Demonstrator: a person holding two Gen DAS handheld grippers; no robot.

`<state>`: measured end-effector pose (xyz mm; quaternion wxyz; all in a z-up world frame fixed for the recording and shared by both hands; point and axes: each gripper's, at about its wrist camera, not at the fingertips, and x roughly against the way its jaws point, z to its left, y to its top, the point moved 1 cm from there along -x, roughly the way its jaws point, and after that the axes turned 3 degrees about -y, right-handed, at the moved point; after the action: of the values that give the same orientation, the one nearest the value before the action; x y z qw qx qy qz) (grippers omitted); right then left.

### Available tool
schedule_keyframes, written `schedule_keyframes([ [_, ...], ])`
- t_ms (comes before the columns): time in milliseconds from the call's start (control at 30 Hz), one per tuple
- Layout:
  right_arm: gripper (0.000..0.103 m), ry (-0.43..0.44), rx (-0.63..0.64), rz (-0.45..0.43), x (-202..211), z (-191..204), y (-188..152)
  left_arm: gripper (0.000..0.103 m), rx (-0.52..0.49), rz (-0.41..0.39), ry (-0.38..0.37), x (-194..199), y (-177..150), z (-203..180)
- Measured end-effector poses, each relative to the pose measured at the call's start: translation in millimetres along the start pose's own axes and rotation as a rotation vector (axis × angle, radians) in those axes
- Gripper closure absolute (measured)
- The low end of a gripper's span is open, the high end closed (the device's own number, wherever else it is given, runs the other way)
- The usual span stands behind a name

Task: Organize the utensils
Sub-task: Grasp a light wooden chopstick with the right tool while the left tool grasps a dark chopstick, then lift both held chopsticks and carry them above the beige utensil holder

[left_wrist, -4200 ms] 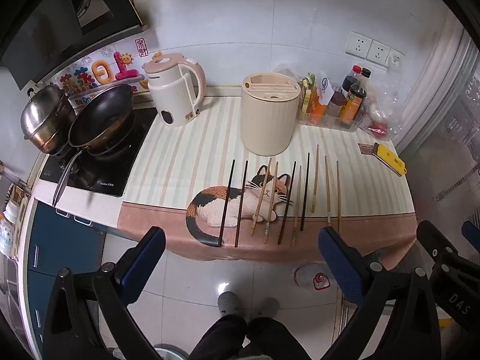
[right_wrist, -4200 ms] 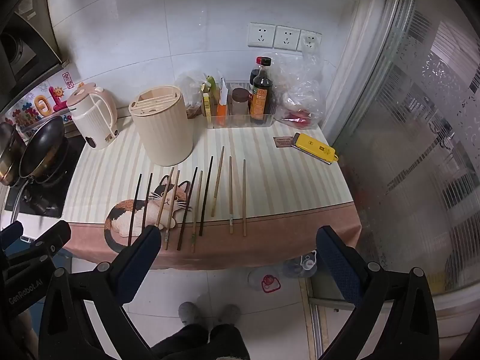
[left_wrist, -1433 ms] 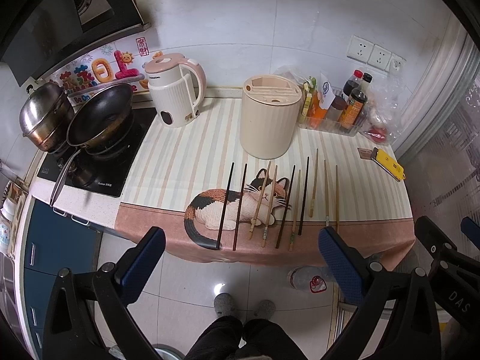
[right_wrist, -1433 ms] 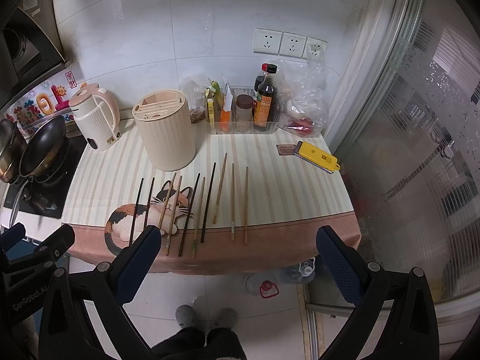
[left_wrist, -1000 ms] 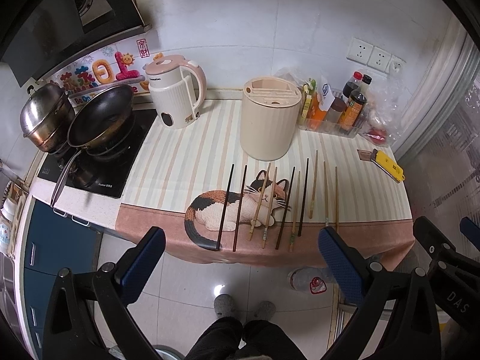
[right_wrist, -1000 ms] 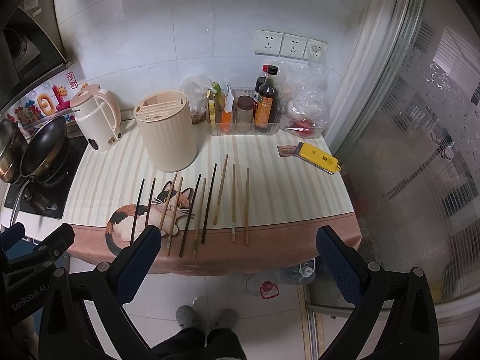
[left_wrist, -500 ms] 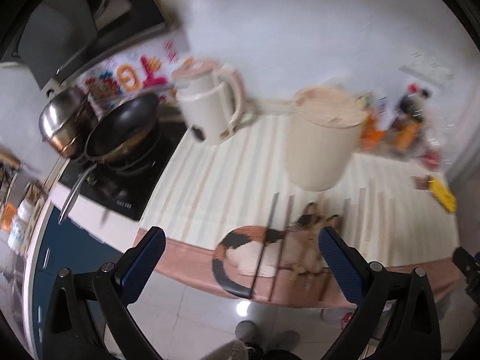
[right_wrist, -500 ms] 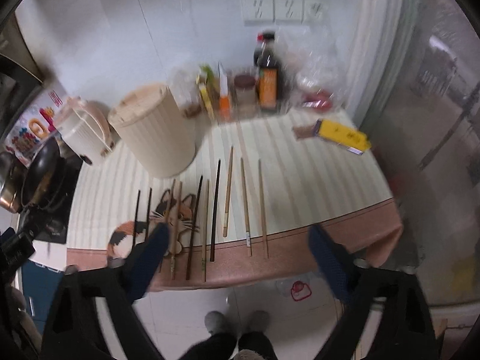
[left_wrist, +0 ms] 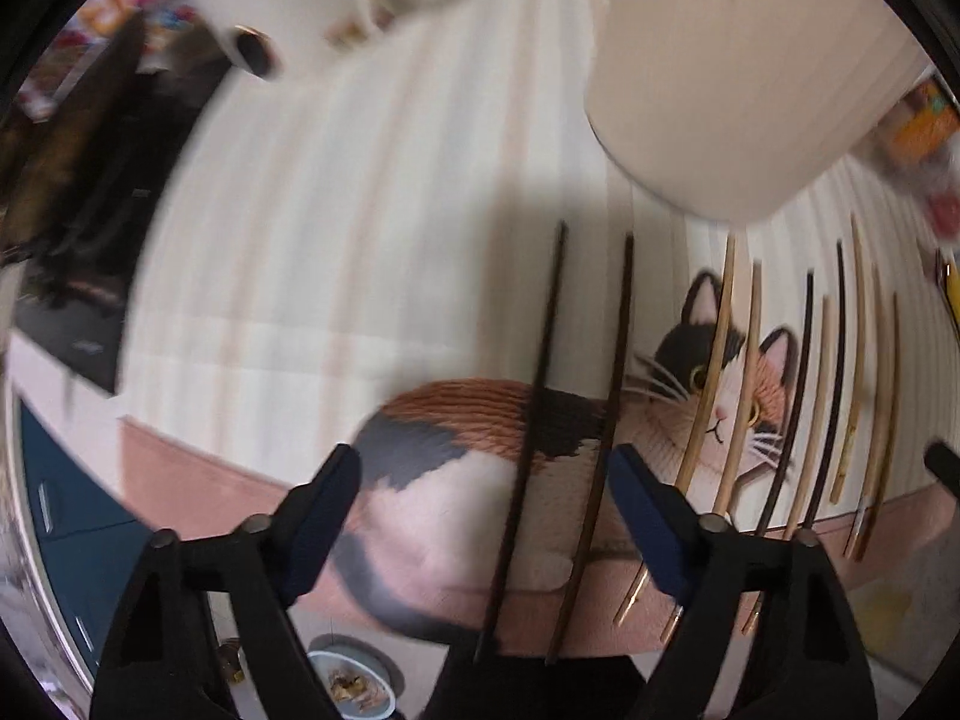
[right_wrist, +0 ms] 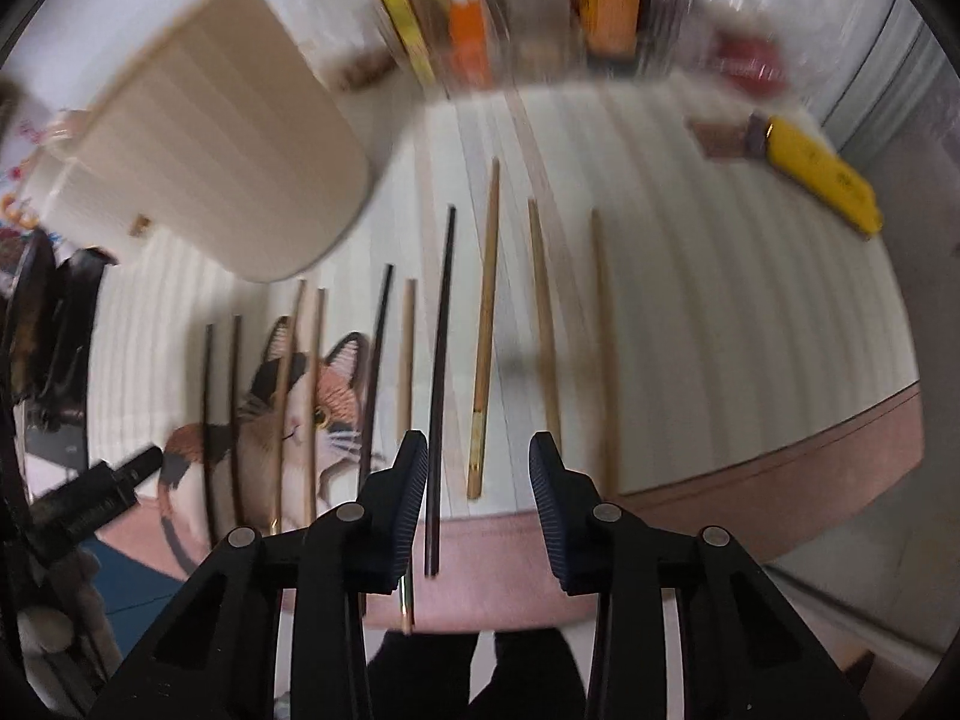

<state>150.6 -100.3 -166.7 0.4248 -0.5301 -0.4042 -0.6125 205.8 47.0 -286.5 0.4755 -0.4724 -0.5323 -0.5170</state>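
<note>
Left wrist view: my left fingers (left_wrist: 483,480) spread wide over two dark chopsticks (left_wrist: 543,396) on the table (left_wrist: 360,228); my right fingers (right_wrist: 478,471), half-open, hold nothing.

I count ten chopsticks (right_wrist: 486,300) on the worktop (right_wrist: 720,300): four dark, six pale wood. I also see one cream holder (right_wrist: 210,150) and one yellow object (right_wrist: 822,174).
</note>
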Motion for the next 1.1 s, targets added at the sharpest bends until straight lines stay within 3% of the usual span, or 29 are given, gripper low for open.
schedule_keyframes([
  [133,0.066,-0.023,-0.037,0.071,-38,5,20,0.026,-0.062,0.049,-0.041,-23,7,-9],
  [200,0.066,-0.051,-0.053,0.096,-54,5,29,0.037,-0.089,0.067,-0.039,-30,9,-12],
  [267,0.066,-0.073,-0.063,0.112,-66,7,37,0.067,-0.103,0.095,-0.039,-37,9,-14],
  [300,0.066,-0.082,-0.063,0.119,-71,9,40,0.069,-0.097,0.094,-0.048,-37,8,-13],
  [400,0.068,-0.133,-0.046,0.133,-87,17,49,0.091,-0.09,0.075,-0.051,-31,12,-8],
  [433,0.076,-0.164,-0.035,0.141,-92,20,50,0.099,-0.086,0.072,-0.058,-29,14,-7],
  [533,0.094,-0.195,-0.024,0.146,-99,28,52,0.1,-0.082,0.07,-0.077,-24,23,2],
  [567,0.096,-0.192,-0.03,0.144,-99,29,52,0.1,-0.076,0.073,-0.089,-22,26,5],
  [767,0.096,-0.181,-0.051,0.203,-91,28,23,0.1,-0.007,0.122,-0.196,-15,47,41],
  [933,0.096,-0.169,-0.028,0.285,-84,25,-15,0.097,0.015,0.175,-0.298,-12,44,74],
  [1033,0.093,-0.161,-0.019,0.307,-83,25,-21,0.083,-0.011,0.201,-0.348,-5,39,85],
  [1100,0.083,-0.154,-0.023,0.31,-83,27,-19,0.073,-0.027,0.213,-0.346,-1,32,86],
])
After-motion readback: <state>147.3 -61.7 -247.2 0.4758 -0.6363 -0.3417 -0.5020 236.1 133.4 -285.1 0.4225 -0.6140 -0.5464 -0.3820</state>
